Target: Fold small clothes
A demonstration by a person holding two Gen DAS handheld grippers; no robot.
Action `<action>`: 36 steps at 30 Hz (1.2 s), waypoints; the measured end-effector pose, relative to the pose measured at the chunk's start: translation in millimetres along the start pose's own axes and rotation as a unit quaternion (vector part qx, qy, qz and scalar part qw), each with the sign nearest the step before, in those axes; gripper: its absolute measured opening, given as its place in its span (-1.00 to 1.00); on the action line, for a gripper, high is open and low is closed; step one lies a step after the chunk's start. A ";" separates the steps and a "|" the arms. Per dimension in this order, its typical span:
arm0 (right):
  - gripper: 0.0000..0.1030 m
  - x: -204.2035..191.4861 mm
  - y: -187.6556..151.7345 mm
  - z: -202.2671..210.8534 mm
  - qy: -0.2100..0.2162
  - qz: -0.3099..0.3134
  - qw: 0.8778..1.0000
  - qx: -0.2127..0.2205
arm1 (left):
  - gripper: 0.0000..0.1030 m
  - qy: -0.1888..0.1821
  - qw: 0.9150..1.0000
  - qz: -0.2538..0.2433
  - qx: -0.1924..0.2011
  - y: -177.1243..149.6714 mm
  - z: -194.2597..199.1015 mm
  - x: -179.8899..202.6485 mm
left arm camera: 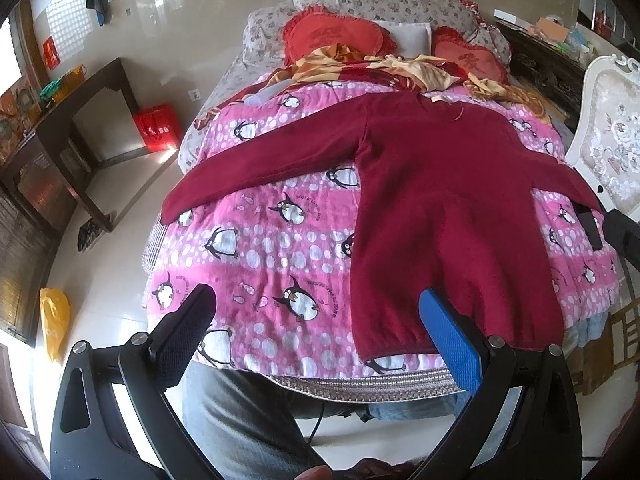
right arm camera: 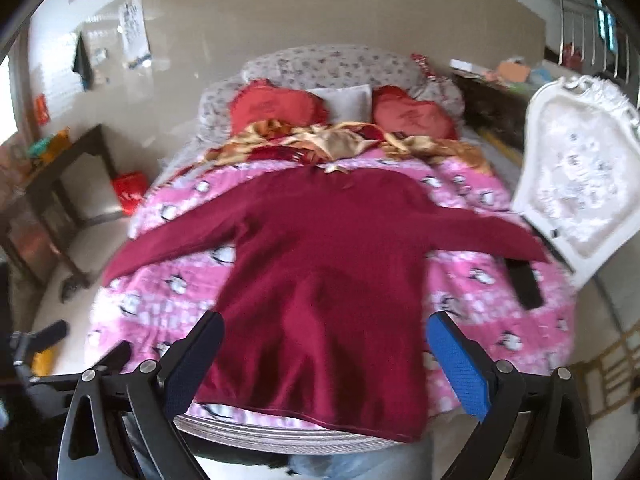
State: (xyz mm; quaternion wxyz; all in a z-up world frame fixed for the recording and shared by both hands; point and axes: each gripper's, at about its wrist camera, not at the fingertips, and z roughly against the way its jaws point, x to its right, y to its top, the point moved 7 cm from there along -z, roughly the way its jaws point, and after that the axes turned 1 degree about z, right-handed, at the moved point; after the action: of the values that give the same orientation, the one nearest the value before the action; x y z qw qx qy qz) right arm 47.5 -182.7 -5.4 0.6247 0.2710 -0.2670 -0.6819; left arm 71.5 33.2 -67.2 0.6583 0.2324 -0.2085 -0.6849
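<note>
A dark red long-sleeved sweater (left arm camera: 448, 200) lies flat on the pink penguin quilt (left arm camera: 264, 248), both sleeves spread out, hem at the bed's near edge. It also shows in the right wrist view (right arm camera: 324, 272). My left gripper (left arm camera: 316, 304) is open and empty, held above the near edge of the bed, left of the hem. My right gripper (right arm camera: 324, 328) is open and empty, above the lower body of the sweater. The left gripper shows at the far left of the right wrist view (right arm camera: 52, 334).
Two red heart cushions (left arm camera: 332, 38) and a gold-and-red cloth (left arm camera: 384, 68) lie at the head of the bed. A white ornate chair (left arm camera: 608, 136) stands on the right. A black flat object (right arm camera: 526, 284) lies by the right sleeve. A dark table (left arm camera: 72, 144) stands left.
</note>
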 end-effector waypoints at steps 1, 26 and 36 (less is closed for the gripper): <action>0.95 -0.8 1.4 -2.8 0.006 0.002 1.000 -0.003 | 0.99 -0.002 1.000 0.003 -0.002 0.9 -2.6 -1.8; 0.83 -44.8 34.6 -86.4 0.097 0.002 0.994 -0.054 | 0.87 -0.053 0.980 0.170 -0.092 43.2 -123.6 -89.4; 0.28 -89.0 40.3 -170.4 0.144 0.019 0.982 -0.120 | 0.72 -0.083 0.926 0.346 -0.126 57.6 -212.0 -189.5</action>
State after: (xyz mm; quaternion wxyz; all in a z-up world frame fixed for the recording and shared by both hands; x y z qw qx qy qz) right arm 202.3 -101.4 -94.9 0.6973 0.2846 -0.0960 -0.6508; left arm 248.4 224.1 -195.5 0.8586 0.0033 -0.2420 -0.4519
